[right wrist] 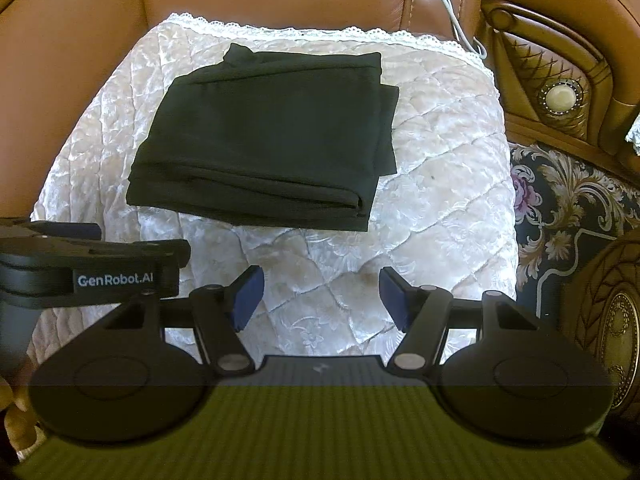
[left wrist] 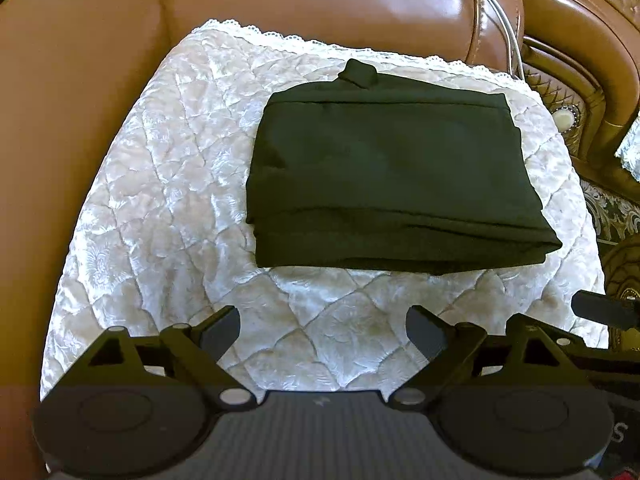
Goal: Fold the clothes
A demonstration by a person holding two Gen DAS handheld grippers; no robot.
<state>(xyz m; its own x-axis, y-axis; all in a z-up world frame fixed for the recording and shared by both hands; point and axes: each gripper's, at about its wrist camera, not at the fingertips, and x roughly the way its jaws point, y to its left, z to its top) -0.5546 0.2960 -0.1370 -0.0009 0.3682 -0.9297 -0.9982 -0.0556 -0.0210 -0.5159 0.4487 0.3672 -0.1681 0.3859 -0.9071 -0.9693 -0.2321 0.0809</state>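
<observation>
Inventory, L to R as we see it:

1. Brown leather sofa [left wrist: 72, 80]: backrest & seat, fills the L side of both views.
2. Left hand-held gripper [left wrist: 322, 330]: released, fingers spread wide, nothing between them; hangs over the near part of the cover, apart from the garment. In the right wrist view we see its body at far L [right wrist: 92, 272], marked "GenRobot.AI".
3. Quilted cream seat cover [left wrist: 160, 200], lace trim along the back edge; lies on the sofa seat.
4. Black garment [left wrist: 384, 176], task item: folded to a compact rectangle, several layers at the near edge, small flap sticking out at the back edge. Rests flat on the cover, toward the backrest.
5. Right hand-held gripper [right wrist: 322, 298]: released, blue pads [right wrist: 248, 296] well apart, empty; near edge of cover, clear of the garment.
6. White cable [left wrist: 500, 12] running down the backrest, R of garment.
7. Carved wood armrest [right wrist: 560, 92], floral carpet [right wrist: 560, 200] at far R.
</observation>
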